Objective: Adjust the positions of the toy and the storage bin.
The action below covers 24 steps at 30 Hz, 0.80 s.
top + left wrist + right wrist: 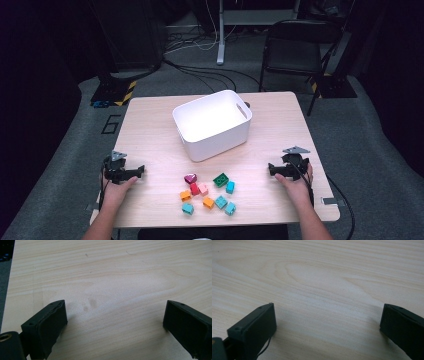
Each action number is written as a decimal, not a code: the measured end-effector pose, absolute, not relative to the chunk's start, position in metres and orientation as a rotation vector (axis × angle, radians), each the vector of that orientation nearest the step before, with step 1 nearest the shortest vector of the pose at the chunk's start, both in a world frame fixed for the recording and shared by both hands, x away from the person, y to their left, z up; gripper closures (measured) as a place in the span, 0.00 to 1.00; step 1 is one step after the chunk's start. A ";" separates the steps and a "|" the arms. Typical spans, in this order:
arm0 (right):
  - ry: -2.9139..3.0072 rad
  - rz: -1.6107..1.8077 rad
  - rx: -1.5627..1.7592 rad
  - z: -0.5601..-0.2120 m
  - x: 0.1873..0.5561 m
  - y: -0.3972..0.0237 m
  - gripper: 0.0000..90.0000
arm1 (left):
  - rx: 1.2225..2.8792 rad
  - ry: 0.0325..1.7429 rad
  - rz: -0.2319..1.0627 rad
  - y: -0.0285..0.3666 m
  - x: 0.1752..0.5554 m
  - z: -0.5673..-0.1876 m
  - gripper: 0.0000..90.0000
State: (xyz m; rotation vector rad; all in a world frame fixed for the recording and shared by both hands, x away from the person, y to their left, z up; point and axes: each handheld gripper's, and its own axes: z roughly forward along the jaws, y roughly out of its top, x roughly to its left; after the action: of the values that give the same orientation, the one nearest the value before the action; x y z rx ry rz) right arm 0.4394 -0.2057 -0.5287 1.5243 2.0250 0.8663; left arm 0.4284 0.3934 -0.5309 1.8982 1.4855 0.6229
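Coloured plastic toy blocks [209, 192]: clustered near the wooden table's [150, 135] front edge, before the white plastic bin [212, 124]. My left gripper [131, 173] and right gripper [274, 169], both spread wide and empty, sit near opposite side edges. Best start, I judge: straddle one outlying block squarely.

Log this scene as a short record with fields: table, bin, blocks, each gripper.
table: light wood top
bin: white tub, upright near the middle of the table toward the far side, looks empty
blocks: cluster of small toy blocks on the near middle of the table, in front of the tub; red, pink, orange, teal and green
left gripper: at the table's left edge, jaws open, nothing between them
right gripper: at the table's right edge, jaws open, nothing between them
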 end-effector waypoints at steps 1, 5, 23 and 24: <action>2.025 0.866 1.525 -0.529 0.439 -0.206 0.00 | 1.892 1.490 0.623 0.393 0.428 -0.531 0.07; 2.025 0.880 1.509 -0.529 0.438 -0.207 0.04 | 1.883 1.482 0.638 0.391 0.428 -0.531 0.11; 2.012 0.898 1.499 -0.526 0.434 -0.205 0.21 | 1.904 1.491 0.613 0.386 0.422 -0.524 0.31; 2.015 0.897 1.499 -0.525 0.434 -0.205 0.23 | 1.914 1.488 0.608 0.386 0.422 -0.523 0.32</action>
State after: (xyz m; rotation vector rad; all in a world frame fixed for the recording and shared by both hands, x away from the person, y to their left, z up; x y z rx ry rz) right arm 0.4336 -0.2047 -0.5252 1.4985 2.0153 0.8968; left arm 0.4223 0.3864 -0.5234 1.9135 1.4879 0.6083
